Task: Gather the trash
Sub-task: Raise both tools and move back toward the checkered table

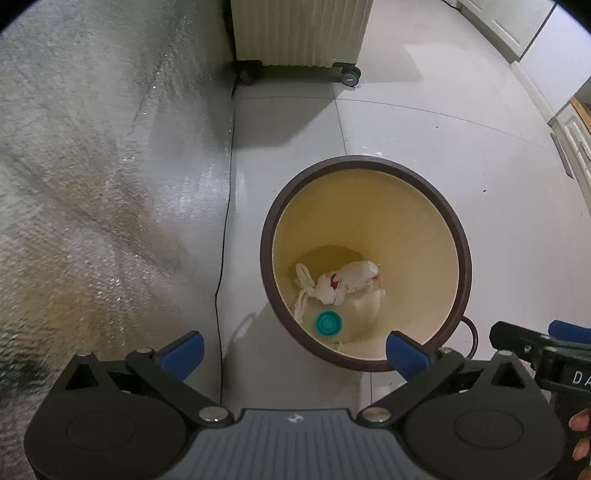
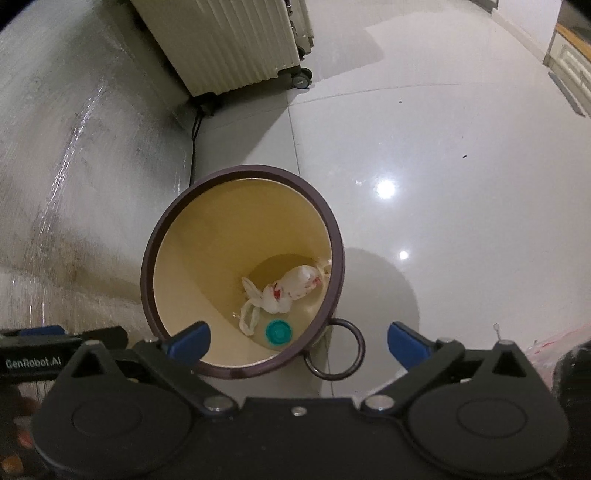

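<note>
— While the left hand-held gripper [image 1: 293, 350] hangs over the floor, what do you see from its side?

— Its blue fingers [image 1: 184, 353] stand wide apart with nothing between them. Just beyond them sits the bin [image 1: 466, 258], cream inside with a dark brown rim. At its bottom lie a crumpled white plastic bag [image 1: 347, 282] with red marks and a teal bottle cap [image 1: 328, 322], the cap nearer the camera. A silvery mat [image 1: 96, 184] covers the floor to the left, and a ribbed cream appliance on castors [image 1: 301, 33] stands further back. The other tool pokes in at the right edge.

— And from the right side?

— The right hand-held gripper [image 2: 299, 341] is also spread wide and empty, one finger over the bin's [image 2: 147, 266] near rim, the other over bare tile. The bag [image 2: 291, 290] and cap [image 2: 277, 332] rest in the bottom, touching or nearly so. A dark ring handle [image 2: 360, 347] hangs off the bin's near side.
</note>
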Motion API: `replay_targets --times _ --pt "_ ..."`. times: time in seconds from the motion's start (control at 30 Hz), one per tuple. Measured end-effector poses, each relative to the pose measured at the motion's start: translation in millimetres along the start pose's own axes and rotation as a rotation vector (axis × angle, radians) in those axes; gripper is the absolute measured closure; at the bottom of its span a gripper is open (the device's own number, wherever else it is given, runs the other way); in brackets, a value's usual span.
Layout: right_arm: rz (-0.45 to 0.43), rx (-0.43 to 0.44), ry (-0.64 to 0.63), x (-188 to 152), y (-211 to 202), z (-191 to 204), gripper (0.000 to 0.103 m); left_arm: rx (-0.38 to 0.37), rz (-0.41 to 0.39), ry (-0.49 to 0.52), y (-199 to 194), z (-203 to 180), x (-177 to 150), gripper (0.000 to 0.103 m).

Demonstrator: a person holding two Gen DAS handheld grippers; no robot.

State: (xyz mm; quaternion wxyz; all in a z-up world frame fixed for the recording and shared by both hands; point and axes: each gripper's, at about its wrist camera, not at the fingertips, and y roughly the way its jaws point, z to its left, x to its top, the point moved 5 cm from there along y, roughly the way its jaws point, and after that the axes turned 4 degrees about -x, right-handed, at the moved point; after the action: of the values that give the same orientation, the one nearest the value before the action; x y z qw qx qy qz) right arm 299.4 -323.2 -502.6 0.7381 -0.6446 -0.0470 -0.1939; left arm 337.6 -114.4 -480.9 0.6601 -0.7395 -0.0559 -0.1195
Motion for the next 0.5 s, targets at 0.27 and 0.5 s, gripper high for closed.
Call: replay_targets --times 0.27,0.5 --pt "-0.029 -0.033 -0.037 -6 -26 -1 0.0 0.011 -0.009 0.013 -25 3 -10 0.0" --pt "-0.059 -0.07 -0.06 -9 -60 -4 0.0 0.042 -0.059 0.033 -62 1 -21 0.0"
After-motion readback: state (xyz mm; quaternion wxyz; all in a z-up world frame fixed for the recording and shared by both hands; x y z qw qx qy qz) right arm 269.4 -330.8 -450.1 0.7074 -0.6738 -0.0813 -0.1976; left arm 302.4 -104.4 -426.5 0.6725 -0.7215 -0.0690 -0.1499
